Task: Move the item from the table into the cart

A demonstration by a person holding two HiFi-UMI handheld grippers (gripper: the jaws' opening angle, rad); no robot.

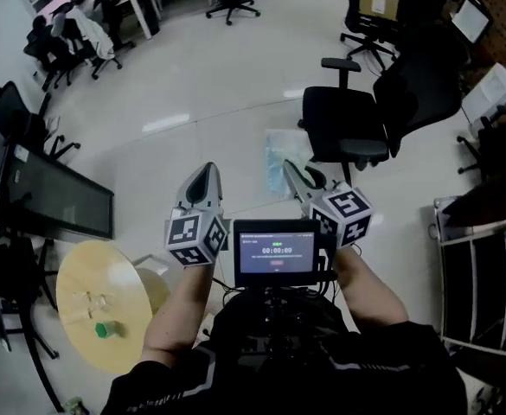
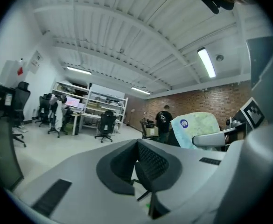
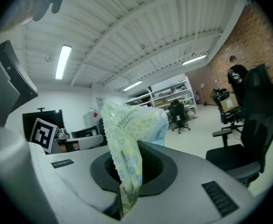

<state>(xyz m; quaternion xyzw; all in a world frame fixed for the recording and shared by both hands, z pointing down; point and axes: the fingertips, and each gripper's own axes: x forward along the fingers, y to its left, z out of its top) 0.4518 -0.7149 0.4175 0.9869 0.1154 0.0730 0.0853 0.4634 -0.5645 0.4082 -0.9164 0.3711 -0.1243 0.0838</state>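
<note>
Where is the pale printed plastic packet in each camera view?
Head view: pale yellow-and-blue printed plastic packet, centre, ahead of the right gripper.
Left gripper view: right of centre.
Right gripper view: centre, pinched in the jaws.
Shared landmark: person in black by brick wall, both gripper views.

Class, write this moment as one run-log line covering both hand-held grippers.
left hand-held gripper: shut, empty | right hand-held gripper: shut on plastic packet | round table: lower left, apart
</note>
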